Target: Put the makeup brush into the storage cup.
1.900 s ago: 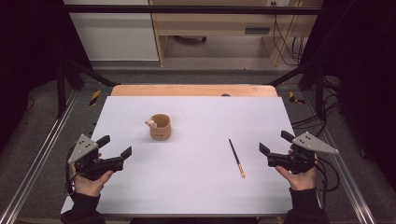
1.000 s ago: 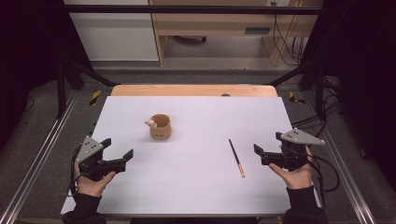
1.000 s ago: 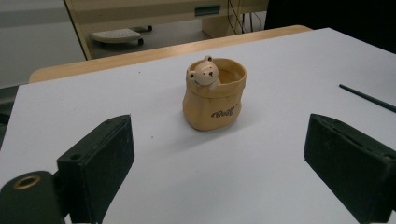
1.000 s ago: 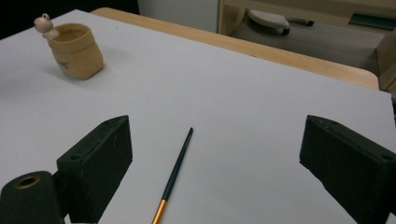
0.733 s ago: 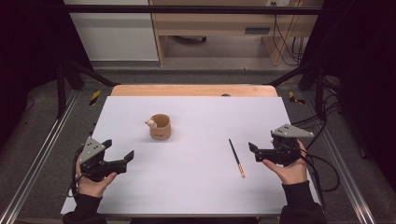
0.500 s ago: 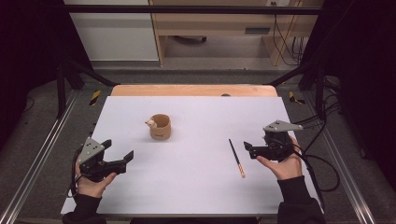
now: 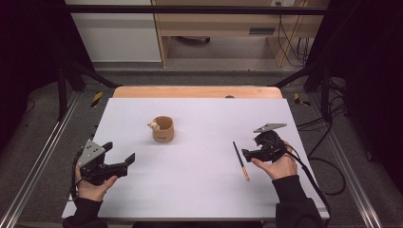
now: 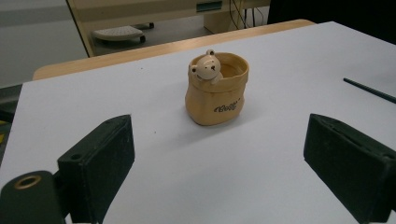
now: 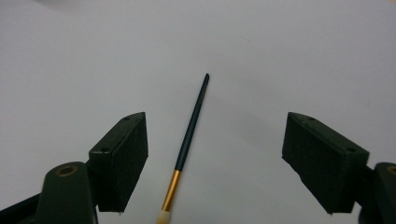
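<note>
In the high view, the right gripper (image 7: 248,153) is hovering in the right half of the frame, just right of a thin paintbrush (image 7: 240,160) that is lying flat on the white table (image 7: 199,190), its dark handle pointing toward the top of the frame and its gold ferrule and pale tip toward the bottom. The gripper is sitting close beside the brush without touching it, and the person's hand is cupping it from below. In the right gripper view, the paintbrush (image 9: 189,140) is running from the lower centre up toward the middle of the frame, lying in the gap between the two black jaws but nearer the left one; the jaws are standing wide apart and are holding nothing. The left gripper (image 7: 128,159) is resting in the lower left of the high view, well apart from the brush, with its jaws pointing right. In the left gripper view, its jaws are also gaping wide and are gripping nothing, and a small tan cup (image 8: 216,89) with a bear's head peeking over its rim is standing upright in the upper centre of the frame beyond them. In the high view, that cup (image 7: 162,129) is sitting left of centre on the table.
</note>
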